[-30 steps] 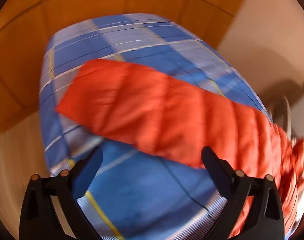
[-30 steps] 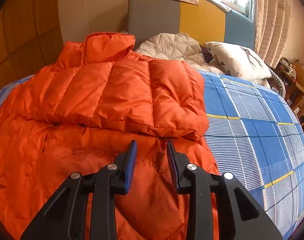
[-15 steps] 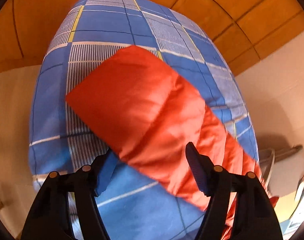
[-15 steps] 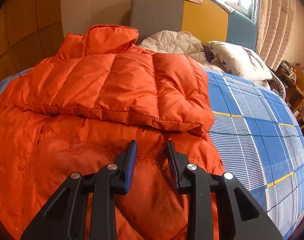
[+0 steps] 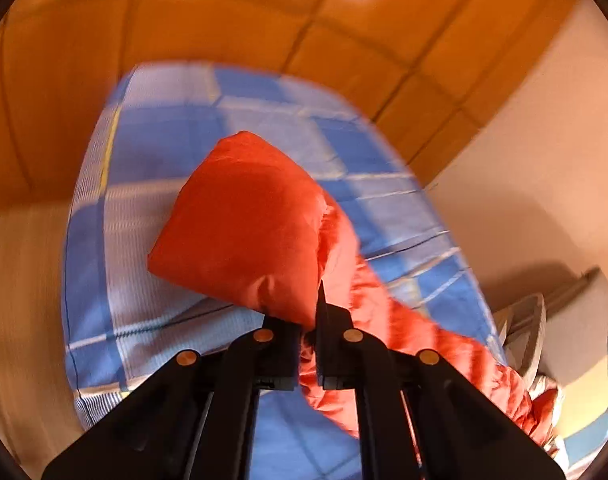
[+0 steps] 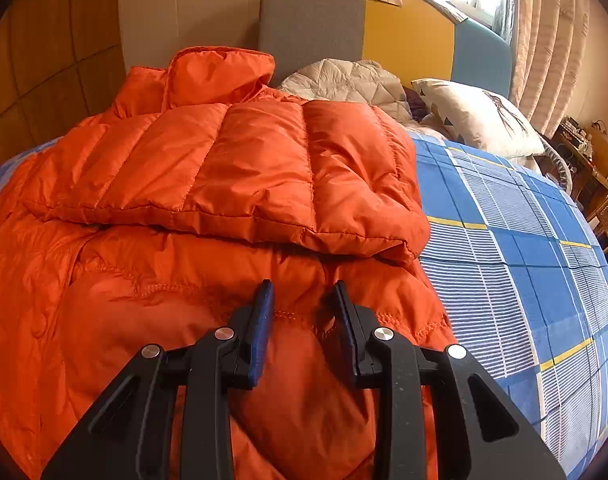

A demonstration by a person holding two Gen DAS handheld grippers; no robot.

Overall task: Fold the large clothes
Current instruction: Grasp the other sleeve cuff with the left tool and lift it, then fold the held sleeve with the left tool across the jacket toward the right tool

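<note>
**Left tongs clenching jacket sleeve; right tongs hanging parted over the hem**

Landmark: the bed [image 6: 515, 240], wearing a blue plaid sheet with white and yellow lines.

The orange puffer jacket [image 6: 232, 184] is lying on the bed, toward its wall side, collar pointing at the headboard [image 6: 383, 24]. One quilted panel is lying folded across the jacket's body. The sleeve [image 5: 256, 232] is stretching out toward the bed's far corner in the left wrist view, its end lifting clear of the sheet.

The left tongs [image 5: 308, 320] are pinching the sleeve, jaws closed tight on the orange fabric. This view is smearing with motion blur.

The right tongs [image 6: 302, 300] are hanging over the jacket's lower hem, jaws partly parted with nothing gripped between them; whether the tips are touching the fabric cannot be told.

Room: a wooden panelled wall [image 5: 224, 32] is running along the bed's side. The headboard is showing grey, yellow and teal blocks. A pale quilted blanket [image 6: 351, 84] and a printed pillow [image 6: 479, 120] are sitting at the head of the bed. Curtains [image 6: 543, 40] are hanging beside a bright window beyond the headboard.
</note>
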